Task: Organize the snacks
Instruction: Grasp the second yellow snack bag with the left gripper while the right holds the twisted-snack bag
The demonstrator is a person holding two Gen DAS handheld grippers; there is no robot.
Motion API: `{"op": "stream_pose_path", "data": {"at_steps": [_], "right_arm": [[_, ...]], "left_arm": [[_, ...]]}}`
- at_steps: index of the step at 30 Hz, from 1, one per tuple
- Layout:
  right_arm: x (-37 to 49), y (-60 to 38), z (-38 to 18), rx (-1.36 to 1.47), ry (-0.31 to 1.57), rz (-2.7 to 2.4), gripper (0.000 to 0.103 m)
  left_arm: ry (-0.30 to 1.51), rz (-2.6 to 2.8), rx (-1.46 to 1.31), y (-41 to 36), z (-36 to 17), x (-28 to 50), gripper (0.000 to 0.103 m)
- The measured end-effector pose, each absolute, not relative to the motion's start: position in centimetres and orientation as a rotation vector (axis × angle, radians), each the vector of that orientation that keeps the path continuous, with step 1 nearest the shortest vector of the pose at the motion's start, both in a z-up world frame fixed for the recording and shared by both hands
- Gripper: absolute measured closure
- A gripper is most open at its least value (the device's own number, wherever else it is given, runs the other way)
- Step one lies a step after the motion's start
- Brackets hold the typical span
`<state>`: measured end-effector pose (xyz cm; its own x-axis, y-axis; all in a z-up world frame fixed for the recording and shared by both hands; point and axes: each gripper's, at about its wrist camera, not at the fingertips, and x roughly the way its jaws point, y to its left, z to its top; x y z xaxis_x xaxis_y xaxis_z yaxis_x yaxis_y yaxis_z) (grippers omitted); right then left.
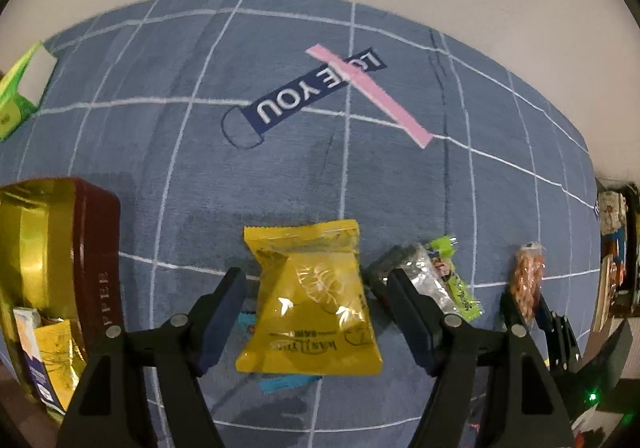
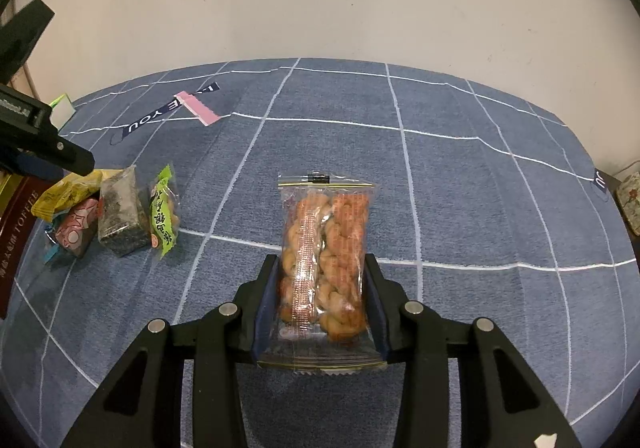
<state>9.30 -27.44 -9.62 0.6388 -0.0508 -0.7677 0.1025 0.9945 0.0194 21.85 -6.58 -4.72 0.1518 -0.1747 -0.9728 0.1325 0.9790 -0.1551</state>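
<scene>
My left gripper [image 1: 316, 280] is open, its fingers on either side of a yellow snack packet [image 1: 316, 300] that lies on the blue mat; they do not touch it. A blue wrapper [image 1: 280, 382] peeks out under the packet. My right gripper [image 2: 322, 268] is shut on a clear bag of twisted dough snacks [image 2: 324, 260]; the bag also shows in the left wrist view [image 1: 528, 280]. A dark red toffee tin [image 1: 96, 268] with a gold lining stands at the left and holds a few packets.
A grey packet [image 2: 120, 212], a green packet [image 2: 162, 208], a pink packet [image 2: 76, 232] and the yellow packet [image 2: 68, 192] lie in a cluster at the left. A green box [image 1: 20, 88] stands at the mat's far left. A pink strip [image 1: 372, 96] lies on the mat.
</scene>
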Motion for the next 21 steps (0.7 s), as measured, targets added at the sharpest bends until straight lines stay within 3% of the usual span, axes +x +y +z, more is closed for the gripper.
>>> {"op": "stream_pose_path", "data": {"at_steps": [6,8,21], "right_arm": [[9.3,-27.4,-9.6,0.063,0.874,-0.088,0.064],[9.3,-27.4,-9.6,0.063,0.874,-0.088,0.064],[9.3,-27.4,-9.6,0.063,0.874,-0.089,0.064]], "left_arm": [[1.413,-0.214,-0.063,-6.1,-5.6,22.0,0.03],[1.411,-0.221,-0.062,-6.0,-5.5,22.0,0.045],[1.379,-0.276,-0.07,-5.8,-4.5,21.7,0.045]]}}
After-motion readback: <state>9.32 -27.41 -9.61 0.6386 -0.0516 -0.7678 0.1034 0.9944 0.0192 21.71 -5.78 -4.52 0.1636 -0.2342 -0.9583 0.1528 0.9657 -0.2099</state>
